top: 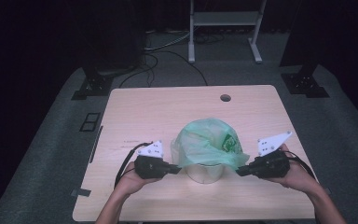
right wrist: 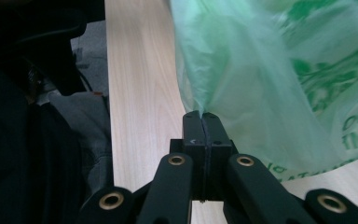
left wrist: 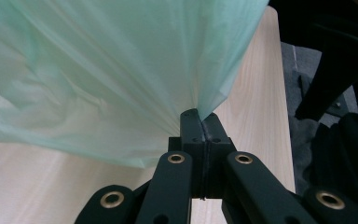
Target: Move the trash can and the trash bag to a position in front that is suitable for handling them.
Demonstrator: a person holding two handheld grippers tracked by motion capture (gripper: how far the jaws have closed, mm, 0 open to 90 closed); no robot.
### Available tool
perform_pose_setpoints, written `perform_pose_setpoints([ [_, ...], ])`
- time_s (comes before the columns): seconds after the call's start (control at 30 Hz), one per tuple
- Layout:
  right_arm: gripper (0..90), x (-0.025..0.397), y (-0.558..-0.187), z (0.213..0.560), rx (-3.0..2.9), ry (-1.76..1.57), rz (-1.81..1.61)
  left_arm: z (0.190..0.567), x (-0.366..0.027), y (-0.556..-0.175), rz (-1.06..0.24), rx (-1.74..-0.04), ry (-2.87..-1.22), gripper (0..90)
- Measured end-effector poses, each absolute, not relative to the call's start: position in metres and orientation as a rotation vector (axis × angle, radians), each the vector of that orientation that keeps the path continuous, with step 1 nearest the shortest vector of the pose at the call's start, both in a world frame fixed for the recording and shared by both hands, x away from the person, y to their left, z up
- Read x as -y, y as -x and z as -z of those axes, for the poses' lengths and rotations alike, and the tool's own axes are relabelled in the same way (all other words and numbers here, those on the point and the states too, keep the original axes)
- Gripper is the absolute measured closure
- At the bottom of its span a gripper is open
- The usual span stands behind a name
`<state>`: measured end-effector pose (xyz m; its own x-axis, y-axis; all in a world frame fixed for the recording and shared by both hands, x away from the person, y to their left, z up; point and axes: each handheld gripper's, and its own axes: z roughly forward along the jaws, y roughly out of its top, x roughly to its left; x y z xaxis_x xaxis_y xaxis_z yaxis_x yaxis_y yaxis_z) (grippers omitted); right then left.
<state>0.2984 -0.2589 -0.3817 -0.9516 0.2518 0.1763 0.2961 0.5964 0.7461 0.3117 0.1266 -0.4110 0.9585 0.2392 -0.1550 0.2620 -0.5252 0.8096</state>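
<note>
A thin pale green plastic bag with green print is draped over a small white bin near the table's front middle. My left gripper is shut on the bag's left edge, and in the left gripper view the film bunches into the closed jaws of the left gripper. At the bag's right edge my right gripper pinches the film. The right gripper view shows the bag gathered between the shut tips of the right gripper. Both hands hold the bag stretched sideways over the bin's mouth.
The light wooden table has a cable hole near its far edge. A white frame stand and black stand feet sit on the grey floor beyond. Cables trail across the floor behind the table.
</note>
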Motion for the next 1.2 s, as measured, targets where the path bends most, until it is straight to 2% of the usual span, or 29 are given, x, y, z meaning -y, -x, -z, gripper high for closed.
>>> perform_pose_setpoints([
  [0.3, 90.0, 0.250, -0.296, 0.391, 2.699, 0.397, 1.256, 0.424, -0.116, -0.311, 0.068, -0.328, -2.216, 90.0],
  [0.4, 90.0, 0.247, -0.298, 0.394, 2.744, 0.418, 1.189, 0.430, -0.117, -0.316, 0.028, -0.375, -2.275, 90.0],
  [0.7, 89.0, 0.250, -0.313, 0.406, 2.808, 0.551, 1.144, 0.437, -0.126, -0.329, 0.020, -0.462, -2.279, 90.0],
  [0.73, 80.5, 0.251, -0.313, 0.406, 2.803, 0.564, 1.156, 0.435, -0.127, -0.329, 0.023, -0.470, -2.266, 86.3],
  [0.77, 74.6, 0.253, -0.313, 0.405, 2.791, 0.562, 1.163, 0.433, -0.128, -0.329, 0.042, -0.472, -2.260, 78.2],
  [0.8, 67.6, 0.258, -0.312, 0.404, 2.765, 0.557, 1.184, 0.430, -0.130, -0.327, 0.044, -0.469, -2.252, 66.6],
  [0.83, 67.6, 0.258, -0.312, 0.404, 2.765, 0.557, 1.184, 0.430, -0.130, -0.327, 0.044, -0.469, -2.252, 58.6],
  [0.87, 64.2, 0.261, -0.311, 0.403, 2.772, 0.566, 1.188, 0.426, -0.133, -0.326, 0.034, -0.495, -2.248, 58.6],
  [0.93, 59.4, 0.273, -0.309, 0.401, 2.763, 0.597, 1.182, 0.418, -0.140, -0.324, 0.006, -0.498, -2.209, 47.9],
  [1.2, 54.3, 0.300, -0.314, 0.388, 2.761, 0.720, 1.310, 0.398, -0.151, -0.331, -0.072, -0.533, -2.137, 37.4],
])
